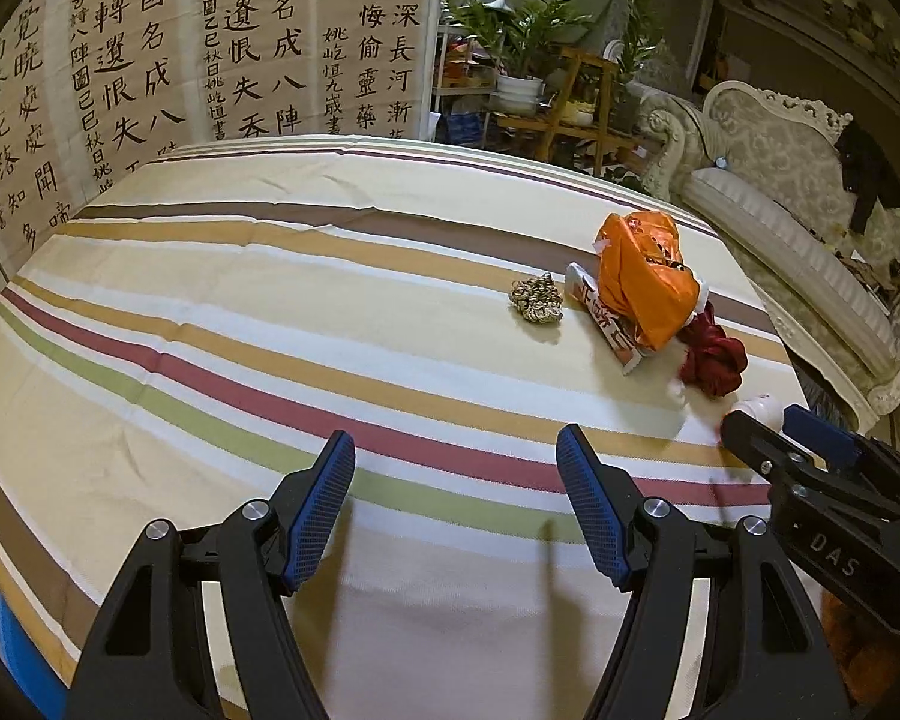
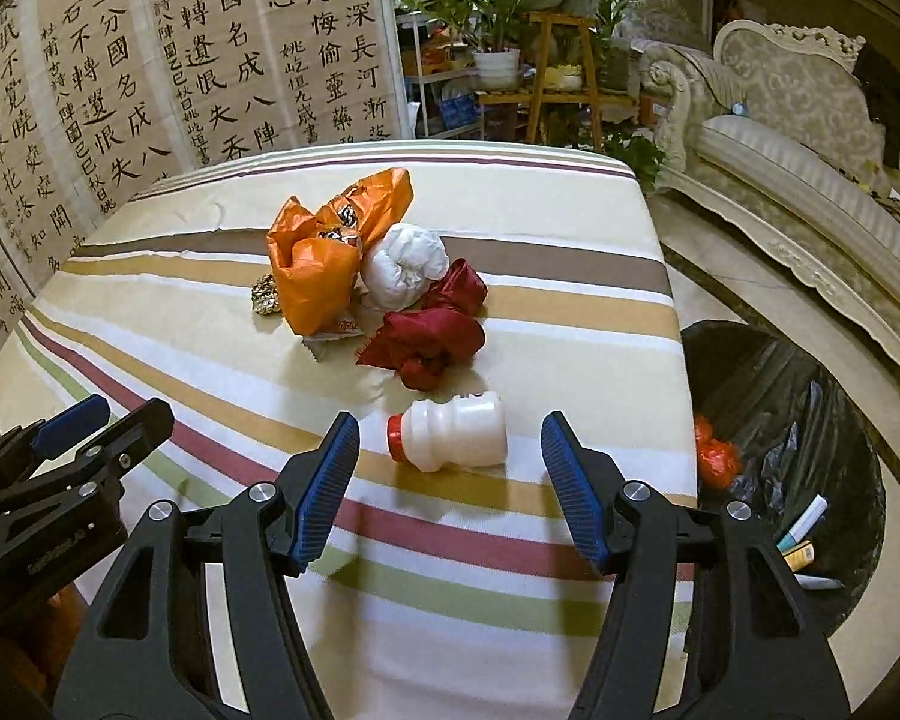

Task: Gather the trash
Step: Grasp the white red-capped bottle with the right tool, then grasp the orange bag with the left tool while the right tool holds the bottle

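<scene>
On the striped tablecloth (image 2: pixel 210 312) lies a heap of trash: an orange plastic bag (image 2: pixel 324 252), a white crumpled wad (image 2: pixel 405 270), red crumpled wrapping (image 2: pixel 432 342) and a small gold wad (image 2: pixel 265 295). A white bottle with a red cap (image 2: pixel 456 433) lies on its side just ahead of my right gripper (image 2: pixel 450 474), which stands open and empty. My left gripper (image 1: pixel 456 480) is open over bare cloth (image 1: pixel 210 312), with the orange bag (image 1: pixel 645 282), a printed wrapper (image 1: pixel 606 324), the gold wad (image 1: pixel 537 299) and the red wrapping (image 1: pixel 714 360) farther ahead to its right.
A bin lined with a black bag (image 2: pixel 792 420) stands on the floor off the table's right edge, with trash inside. A calligraphy screen (image 2: pixel 150 60) rises behind the table. Plants on a wooden stand (image 2: pixel 558 60) and a pale sofa (image 2: pixel 810 150) lie beyond.
</scene>
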Demonstrator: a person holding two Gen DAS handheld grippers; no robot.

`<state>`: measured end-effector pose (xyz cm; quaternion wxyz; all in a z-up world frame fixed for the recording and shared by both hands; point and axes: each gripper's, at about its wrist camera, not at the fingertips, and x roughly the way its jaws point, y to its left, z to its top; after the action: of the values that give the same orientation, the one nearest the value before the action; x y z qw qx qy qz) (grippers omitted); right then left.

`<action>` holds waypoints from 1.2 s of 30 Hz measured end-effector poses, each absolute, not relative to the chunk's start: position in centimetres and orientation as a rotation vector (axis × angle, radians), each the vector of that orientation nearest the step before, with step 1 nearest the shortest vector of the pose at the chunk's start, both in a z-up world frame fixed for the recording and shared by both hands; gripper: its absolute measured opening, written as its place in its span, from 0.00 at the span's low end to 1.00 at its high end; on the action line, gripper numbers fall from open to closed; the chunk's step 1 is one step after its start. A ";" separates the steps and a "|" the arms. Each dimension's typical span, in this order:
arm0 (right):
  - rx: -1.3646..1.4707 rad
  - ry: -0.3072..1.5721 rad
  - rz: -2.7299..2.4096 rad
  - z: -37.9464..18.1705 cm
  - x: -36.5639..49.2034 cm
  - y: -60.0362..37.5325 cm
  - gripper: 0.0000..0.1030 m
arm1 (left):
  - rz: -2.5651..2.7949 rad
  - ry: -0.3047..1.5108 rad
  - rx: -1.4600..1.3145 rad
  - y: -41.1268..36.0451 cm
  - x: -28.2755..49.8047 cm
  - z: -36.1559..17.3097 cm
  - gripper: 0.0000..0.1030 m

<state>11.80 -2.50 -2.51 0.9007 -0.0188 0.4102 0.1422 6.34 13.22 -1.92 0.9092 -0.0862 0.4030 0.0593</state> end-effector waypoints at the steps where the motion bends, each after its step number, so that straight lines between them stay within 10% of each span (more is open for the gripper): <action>1: -0.045 0.855 0.293 -2.6 11.9 -2.4 0.59 | 0.121 0.832 -0.180 13.4 6.5 -1.9 0.66; 7: -0.067 0.888 0.300 -3.1 12.1 -1.9 0.38 | 0.107 0.828 -0.185 13.3 6.8 -1.8 0.67; 36: 0.022 0.830 0.219 -2.4 15.0 -8.1 0.38 | 0.009 0.812 -0.113 7.6 11.7 -0.2 0.69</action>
<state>14.98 -8.13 -2.36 0.9092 0.0104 0.4025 0.1063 11.70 7.65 -0.19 0.9172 -0.0548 0.3946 0.0043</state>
